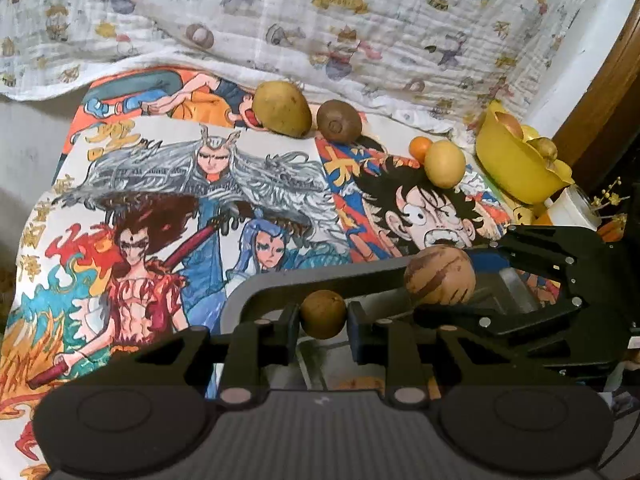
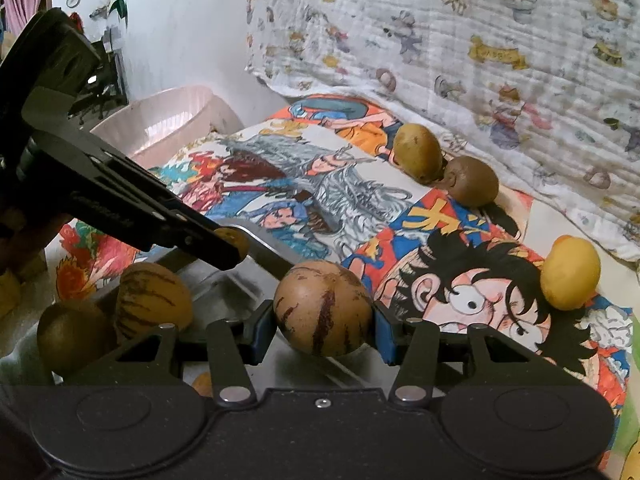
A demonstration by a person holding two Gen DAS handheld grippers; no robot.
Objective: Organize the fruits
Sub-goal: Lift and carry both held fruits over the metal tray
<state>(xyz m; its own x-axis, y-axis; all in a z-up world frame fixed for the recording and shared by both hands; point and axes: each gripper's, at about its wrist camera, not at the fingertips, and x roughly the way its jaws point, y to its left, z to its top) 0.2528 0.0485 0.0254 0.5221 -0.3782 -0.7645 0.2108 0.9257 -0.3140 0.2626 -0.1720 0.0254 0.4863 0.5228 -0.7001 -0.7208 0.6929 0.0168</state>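
My left gripper (image 1: 323, 322) is shut on a small round brown fruit (image 1: 322, 312) above a grey tray (image 1: 256, 286). Beside it, my right gripper (image 2: 323, 322) is shut on a larger tan fruit with dark stripes (image 2: 323, 306), also over the tray (image 2: 224, 286). Each wrist view shows the other gripper: the right one (image 1: 444, 292) with its striped fruit (image 1: 440, 278), the left one (image 2: 234, 246) with the small brown fruit (image 2: 233, 239). A second striped fruit (image 2: 154, 300) and a kiwi (image 2: 72, 336) lie in the tray.
On the cartoon-print cloth lie a yellow-green oval fruit (image 1: 283, 108), a kiwi (image 1: 340, 120), a small orange (image 1: 421, 147) and a yellow fruit (image 1: 445, 164). A yellow bowl (image 1: 516, 160) stands at the right, a pink basket (image 2: 168, 120) at the far left. A patterned blanket (image 1: 320, 20) bounds the back.
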